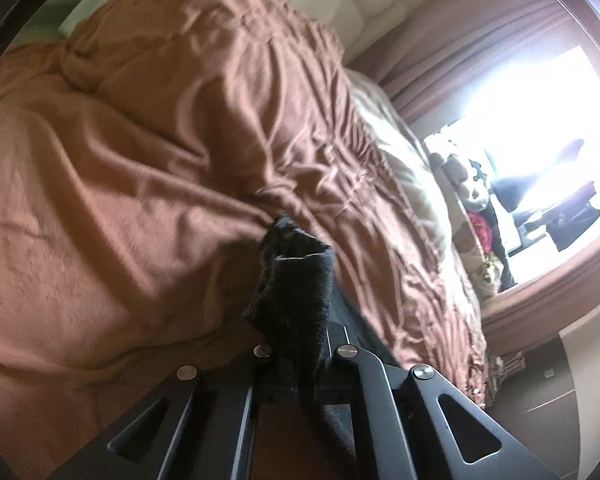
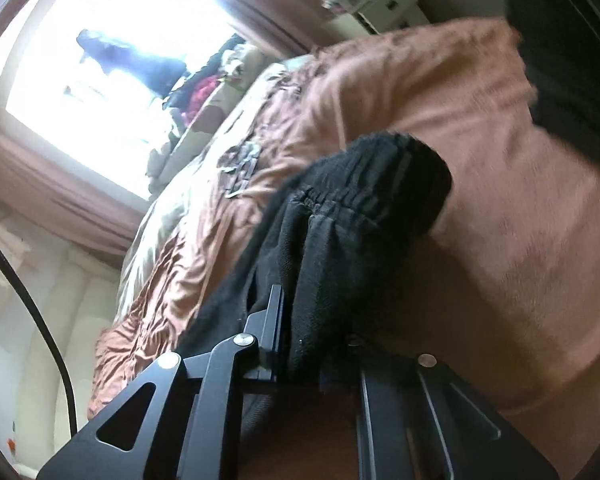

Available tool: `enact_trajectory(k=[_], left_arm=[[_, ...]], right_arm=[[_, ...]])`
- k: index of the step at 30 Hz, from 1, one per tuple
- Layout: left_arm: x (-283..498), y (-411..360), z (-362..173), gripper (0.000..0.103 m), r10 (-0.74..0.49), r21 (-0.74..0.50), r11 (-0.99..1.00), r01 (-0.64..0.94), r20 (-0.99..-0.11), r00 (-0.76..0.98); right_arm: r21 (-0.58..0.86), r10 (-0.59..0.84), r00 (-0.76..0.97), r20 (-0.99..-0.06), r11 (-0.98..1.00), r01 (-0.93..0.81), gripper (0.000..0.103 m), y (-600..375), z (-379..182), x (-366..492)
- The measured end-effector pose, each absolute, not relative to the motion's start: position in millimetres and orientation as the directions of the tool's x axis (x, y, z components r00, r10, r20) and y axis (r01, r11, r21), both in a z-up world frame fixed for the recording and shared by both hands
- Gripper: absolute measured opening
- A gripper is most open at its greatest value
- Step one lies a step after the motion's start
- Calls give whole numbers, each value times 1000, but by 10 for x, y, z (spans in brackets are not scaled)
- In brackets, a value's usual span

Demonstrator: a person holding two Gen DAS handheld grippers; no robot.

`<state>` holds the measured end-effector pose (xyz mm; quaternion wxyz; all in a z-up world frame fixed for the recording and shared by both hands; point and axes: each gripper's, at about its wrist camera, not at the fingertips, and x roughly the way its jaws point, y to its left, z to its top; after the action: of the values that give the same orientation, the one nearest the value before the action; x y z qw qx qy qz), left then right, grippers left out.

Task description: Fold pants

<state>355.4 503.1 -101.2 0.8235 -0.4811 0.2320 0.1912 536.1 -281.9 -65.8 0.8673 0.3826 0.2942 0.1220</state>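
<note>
no readable writing or labels in either view. your left gripper point(image 1: 300, 344) is clamped on a bunched edge of the black pants point(image 1: 296, 292), fuzzy knit with a stitched hem, sticking up toward 12 o'clock. your right gripper point(image 2: 300, 344) is clamped on the pants point(image 2: 352, 216) at the gathered elastic waistband, ribbed, thick folds. both ends are held above the wrinkled rust-brown bedspread point(image 1: 160, 152). bright window point(image 2: 112, 68) at 10 o'clock in the right view, curtain point(image 1: 460, 52) at 1 o'clock in the left
</note>
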Motion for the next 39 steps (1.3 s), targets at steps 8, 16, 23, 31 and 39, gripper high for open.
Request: enact_trajectory(k=[8,16,23,31,39], left_arm=[[3198,5079,-603,4,119,-713,458,-531,-543,831],[2651,5046,-480,4,118,-713,454,-535,-547,829],[2180,4947,-469,4,111,-703,461,-541,-560,821],[1678,4872,-613,4,96,-706,443,-552,-575,813],[1265,4884,-849,4,77,-716,402,-571,-595,800]], right_arm=[[744,442,812,-382,668,-14,0,-3056,-465,4972],[761,473,804,-361,648,-40,0,-3178,-534,4548],[769,480,801,-358,639,-39,0,-3376,-626,4061],[755,478,797,-369,655,-43,0,-3543,-625,3509],[747,476,789,-388,664,-34,0,-3620,-633,3180]])
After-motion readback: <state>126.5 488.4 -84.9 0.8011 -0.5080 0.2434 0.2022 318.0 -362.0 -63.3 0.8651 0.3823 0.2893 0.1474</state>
